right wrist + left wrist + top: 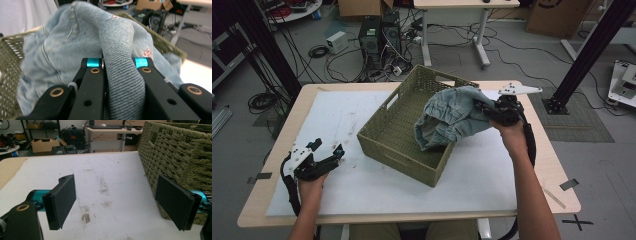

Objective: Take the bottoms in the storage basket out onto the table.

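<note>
A bunched pair of light-blue jeans (452, 117) hangs over the right side of a woven olive basket (387, 142), partly inside it. My right gripper (484, 111) is shut on a fold of the denim at the basket's right rim. In the right gripper view the jeans (75, 42) bulge up between the jaws of the right gripper (117, 62), with the basket (10, 62) behind. My left gripper (328, 150) rests low over the mat, left of the basket. Its jaws stand wide apart with nothing between them, as the left gripper (120, 202) faces the basket wall (175, 152).
A white mat (337, 115) covers most of the wooden table (557, 165). Beyond the far edge, computer towers (379, 35), cables and a desk (452, 30) stand on the floor. Black frame posts (592, 47) rise at both back corners.
</note>
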Motion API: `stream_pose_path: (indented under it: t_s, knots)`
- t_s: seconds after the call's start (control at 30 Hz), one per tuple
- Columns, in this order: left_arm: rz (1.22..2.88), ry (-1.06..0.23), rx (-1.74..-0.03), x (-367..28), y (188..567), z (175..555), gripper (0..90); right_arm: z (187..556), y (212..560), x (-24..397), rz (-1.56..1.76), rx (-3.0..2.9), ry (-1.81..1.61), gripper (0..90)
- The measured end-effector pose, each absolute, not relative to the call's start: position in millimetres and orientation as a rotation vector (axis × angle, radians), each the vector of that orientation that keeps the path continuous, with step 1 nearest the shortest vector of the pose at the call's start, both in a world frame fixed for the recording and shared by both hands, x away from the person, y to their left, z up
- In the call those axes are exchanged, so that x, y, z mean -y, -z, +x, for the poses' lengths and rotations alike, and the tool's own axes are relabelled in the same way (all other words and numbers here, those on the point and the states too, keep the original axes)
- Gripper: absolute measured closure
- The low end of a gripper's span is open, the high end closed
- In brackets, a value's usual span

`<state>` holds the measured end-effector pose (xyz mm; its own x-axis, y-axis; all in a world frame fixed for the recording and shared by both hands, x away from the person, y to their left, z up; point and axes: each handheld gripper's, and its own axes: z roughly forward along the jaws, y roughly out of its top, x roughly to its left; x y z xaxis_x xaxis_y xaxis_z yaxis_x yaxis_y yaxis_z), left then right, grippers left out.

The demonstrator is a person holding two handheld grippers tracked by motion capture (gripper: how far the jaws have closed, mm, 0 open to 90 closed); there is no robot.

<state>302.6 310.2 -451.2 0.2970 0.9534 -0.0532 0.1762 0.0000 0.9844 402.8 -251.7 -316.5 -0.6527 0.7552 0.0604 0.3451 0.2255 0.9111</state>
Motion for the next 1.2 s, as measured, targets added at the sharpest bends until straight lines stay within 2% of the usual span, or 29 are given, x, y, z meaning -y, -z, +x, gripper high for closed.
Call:
stream_pose_path:
  t_s: [0.1,0.13,0.3,0.33,0.37,0.5,0.73,0.77,0.8,0.83,0.9,1.0,1.1,1.2]
  knots:
    - [1.444,-0.874,-1.112,-310,451,303,17.4,400,328,262,1.061,-2.130,-1.404,80.1]
    - [1.446,-0.874,-1.112,-310,451,303,17.4,399,330,265,1.074,-2.137,-1.416,74.3]
    - [1.446,-0.877,-1.118,-310,451,303,17.4,389,317,278,1.135,-2.014,-1.487,26.4]
    - [1.447,-0.878,-1.122,-310,451,303,17.4,388,314,278,1.132,-1.996,-1.475,20.4]
    - [1.449,-0.878,-1.124,-310,451,303,17.4,386,308,277,1.110,-1.974,-1.463,18.1]
    - [1.447,-0.875,-1.125,-310,451,303,17.4,392,301,261,1.076,-2.005,-1.449,18.0]
    - [1.442,-0.873,-1.119,-310,451,303,17.4,423,337,225,1.121,-2.195,-1.340,18.0]
    - [1.440,-0.872,-1.120,-310,451,303,17.4,426,341,222,1.115,-2.209,-1.316,18.3]
    - [1.443,-0.870,-1.118,-310,451,303,17.4,428,343,221,1.110,-2.220,-1.291,26.0]
    - [1.440,-0.870,-1.118,-310,451,303,17.4,429,345,220,1.123,-2.229,-1.239,38.2]
    - [1.441,-0.868,-1.118,-311,451,303,17.4,430,348,222,1.119,-2.243,-1.222,53.2]
    - [1.440,-0.868,-1.117,-310,451,303,17.4,427,346,225,1.091,-2.256,-1.257,80.2]
    - [1.440,-0.868,-1.118,-311,451,303,17.4,422,343,227,1.114,-2.238,-1.316,84.8]
    - [1.439,-0.868,-1.117,-311,451,303,17.4,411,327,244,1.120,-2.076,-1.590,85.2]
